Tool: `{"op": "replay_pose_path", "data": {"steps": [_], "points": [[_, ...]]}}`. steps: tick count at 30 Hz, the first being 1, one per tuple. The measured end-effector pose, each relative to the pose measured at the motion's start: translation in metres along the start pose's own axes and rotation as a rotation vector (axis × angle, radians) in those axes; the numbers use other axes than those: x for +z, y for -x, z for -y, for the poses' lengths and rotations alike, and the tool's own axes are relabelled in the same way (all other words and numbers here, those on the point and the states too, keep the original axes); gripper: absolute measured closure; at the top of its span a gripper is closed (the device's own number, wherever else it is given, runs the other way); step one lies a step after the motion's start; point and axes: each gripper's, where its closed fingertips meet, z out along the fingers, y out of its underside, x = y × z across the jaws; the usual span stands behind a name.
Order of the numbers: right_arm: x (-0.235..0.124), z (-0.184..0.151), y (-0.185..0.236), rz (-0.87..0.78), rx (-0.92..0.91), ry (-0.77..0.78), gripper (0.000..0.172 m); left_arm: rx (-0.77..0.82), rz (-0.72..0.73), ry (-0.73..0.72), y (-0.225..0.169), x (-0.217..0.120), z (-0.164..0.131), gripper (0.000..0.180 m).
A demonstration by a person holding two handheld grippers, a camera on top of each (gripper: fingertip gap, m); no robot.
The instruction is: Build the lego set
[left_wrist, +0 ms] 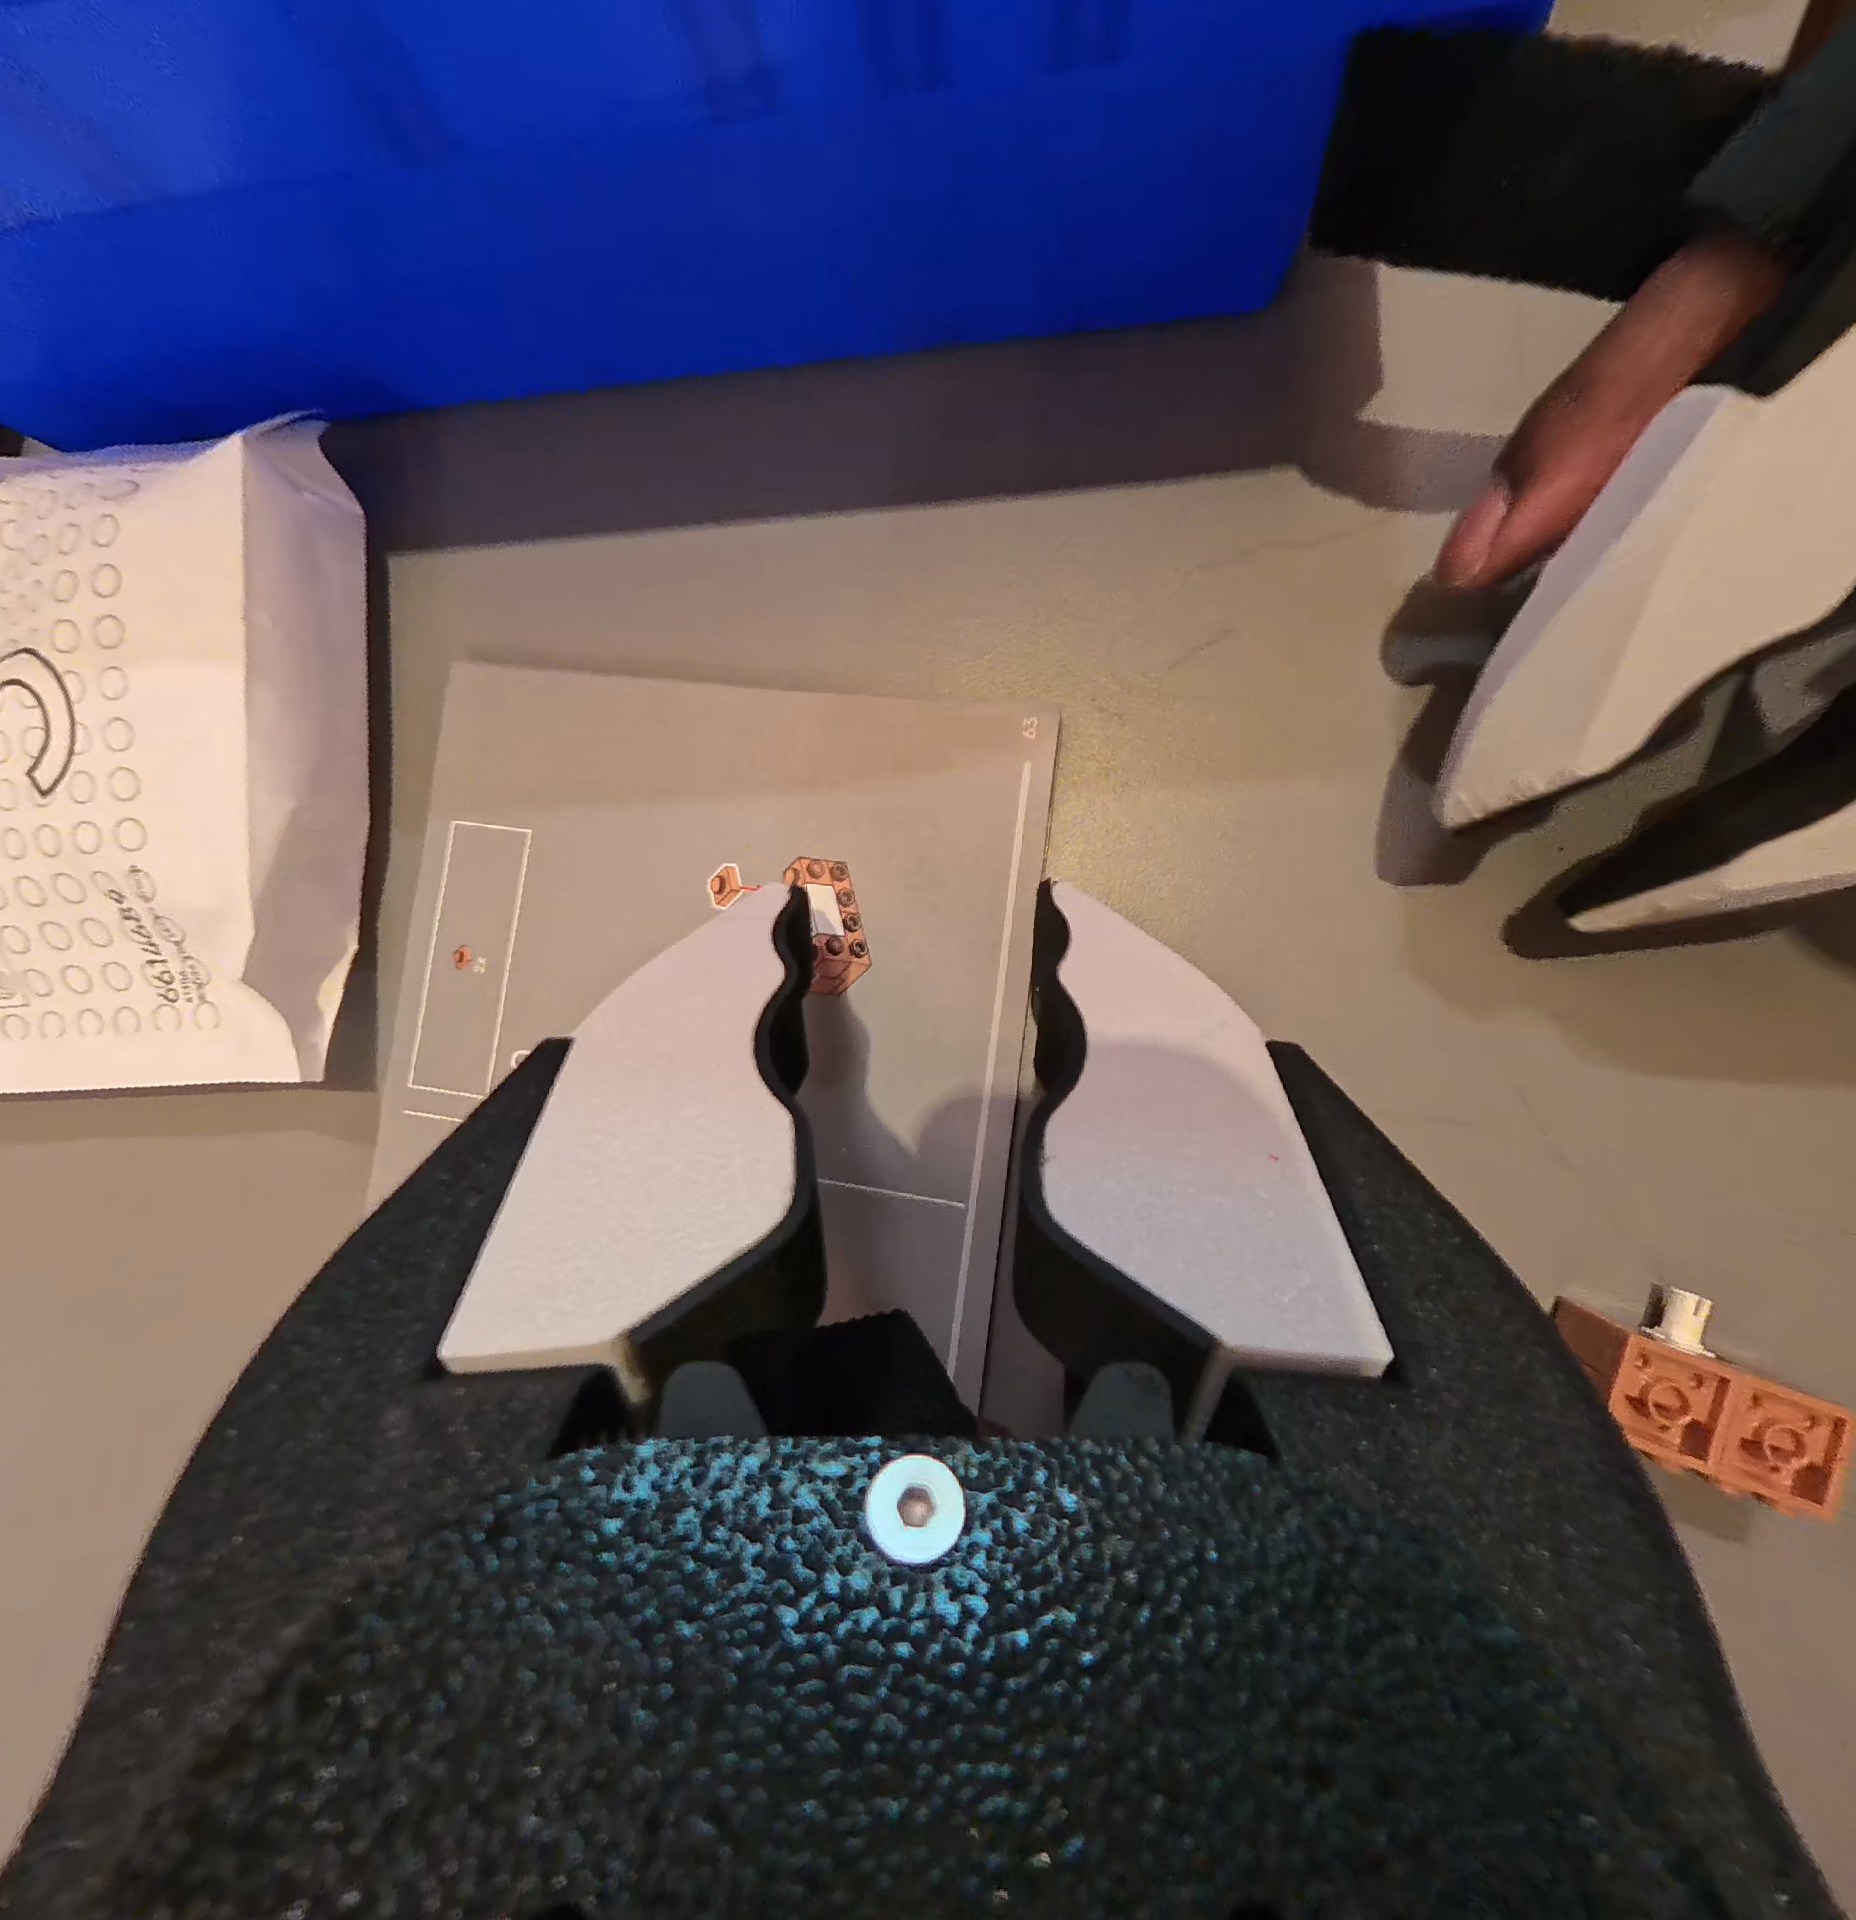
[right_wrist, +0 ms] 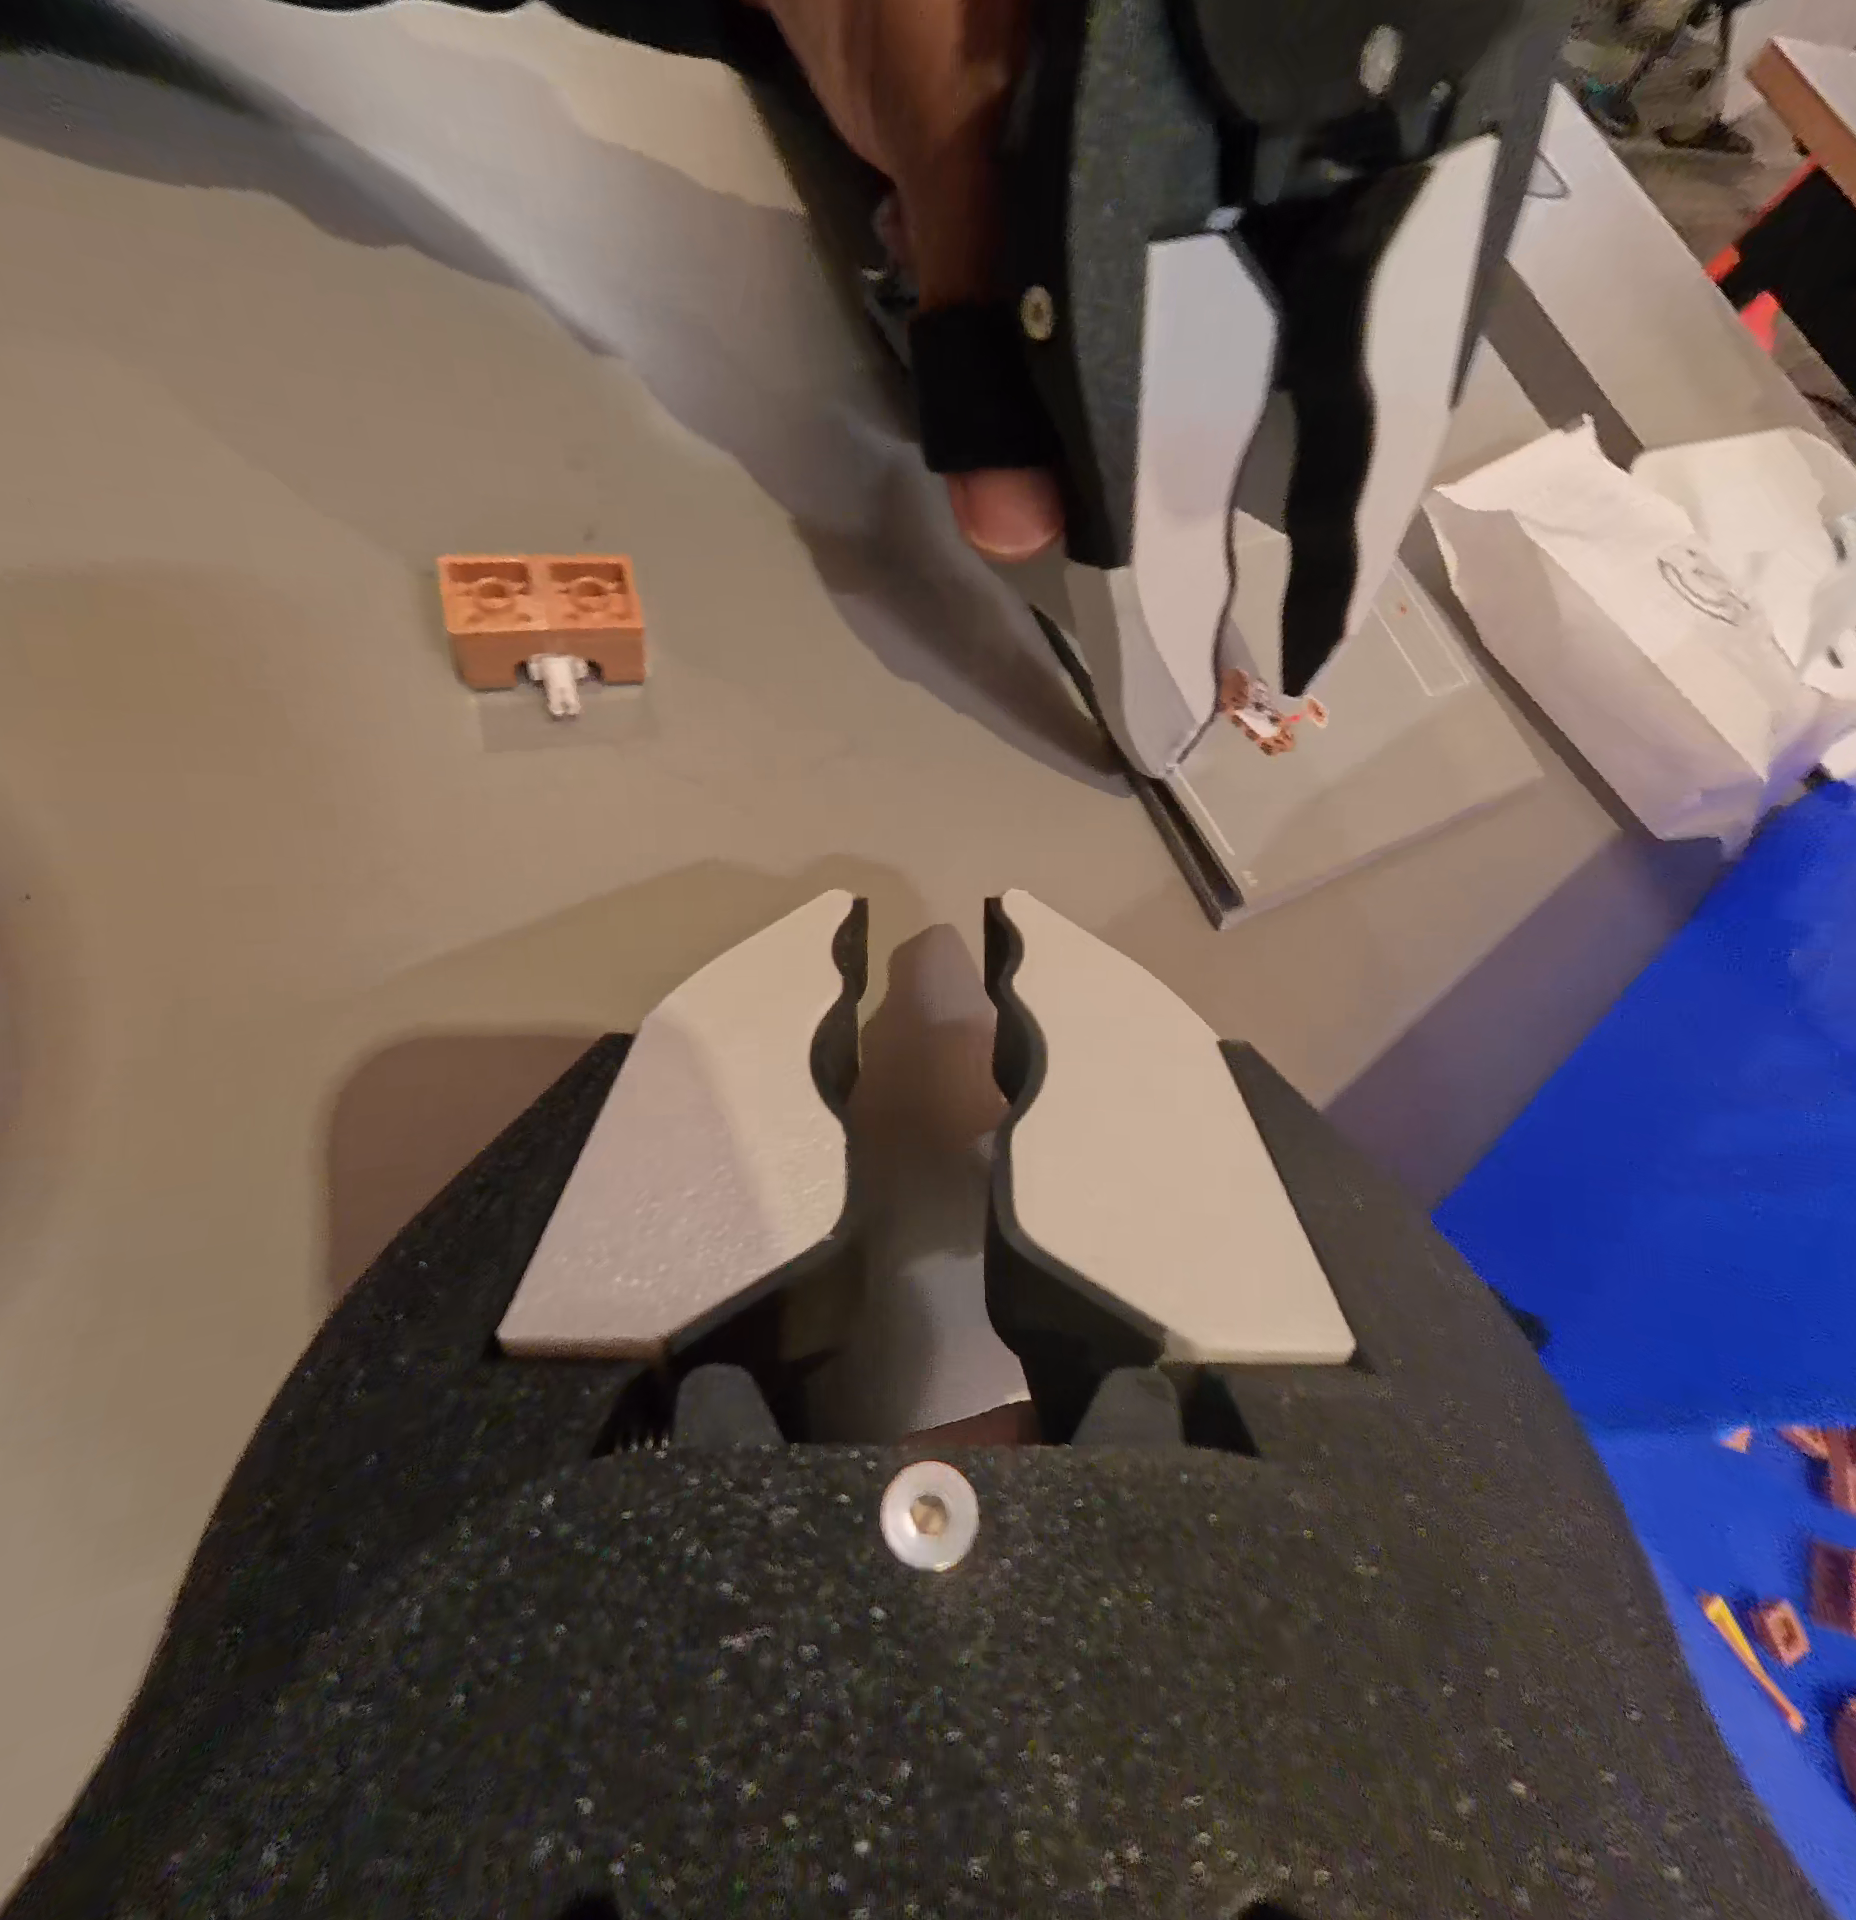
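My left gripper (left_wrist: 919,894) is open and empty, hovering over a grey instruction booklet (left_wrist: 716,769) lying flat on the table. Its tips frame a printed picture of a brown brick build (left_wrist: 836,925). My right gripper (right_wrist: 924,904) is open and empty above bare grey table. A small brown brick assembly (right_wrist: 539,618) with a white pin sticking out of its side lies ahead of it to the left, well clear of the fingers. The same assembly lies at the lower right in the left wrist view (left_wrist: 1734,1423). A hand holds the left gripper, whose fingers (right_wrist: 1194,416) show over the booklet (right_wrist: 1423,769).
A blue bin (left_wrist: 695,187) stands behind the booklet; in the right wrist view its floor (right_wrist: 1682,1143) holds several loose brown pieces (right_wrist: 1838,1590). A white paper bag (left_wrist: 155,748) lies left of the booklet. The right gripper's fingers (left_wrist: 1630,644) and a hand show at the upper right.
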Motion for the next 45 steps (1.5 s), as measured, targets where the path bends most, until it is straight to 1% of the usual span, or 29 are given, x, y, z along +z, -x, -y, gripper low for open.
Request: {"op": "replay_pose_path", "data": {"steps": [6,11,18,29,33,39,45], "points": [[0.002,-0.003,-0.014,-0.089,0.06,0.032,0.151,-0.013,-0.001,-0.004,0.001,-0.002,0.0,0.14],[0.004,-0.005,-0.032,-0.206,0.119,0.06,0.151,-0.02,0.0,-0.005,0.001,-0.003,0.0,0.14],[0.008,-0.001,-0.052,-0.302,0.195,0.045,0.15,-0.023,0.005,0.004,0.002,-0.003,-0.002,0.14],[0.021,0.0,-0.074,-0.374,0.283,0.076,0.149,-0.035,0.015,-0.005,0.006,-0.006,-0.001,0.141],[0.025,-0.003,-0.083,-0.421,0.312,0.112,0.15,-0.045,0.015,-0.006,0.007,-0.007,-0.002,0.141],[0.032,-0.003,-0.092,-0.466,0.326,0.146,0.15,-0.054,0.016,-0.004,0.007,-0.008,-0.002,0.141],[0.036,0.0,-0.096,-0.485,0.315,0.144,0.15,-0.051,0.01,-0.003,0.005,-0.008,-0.002,0.141]]}}
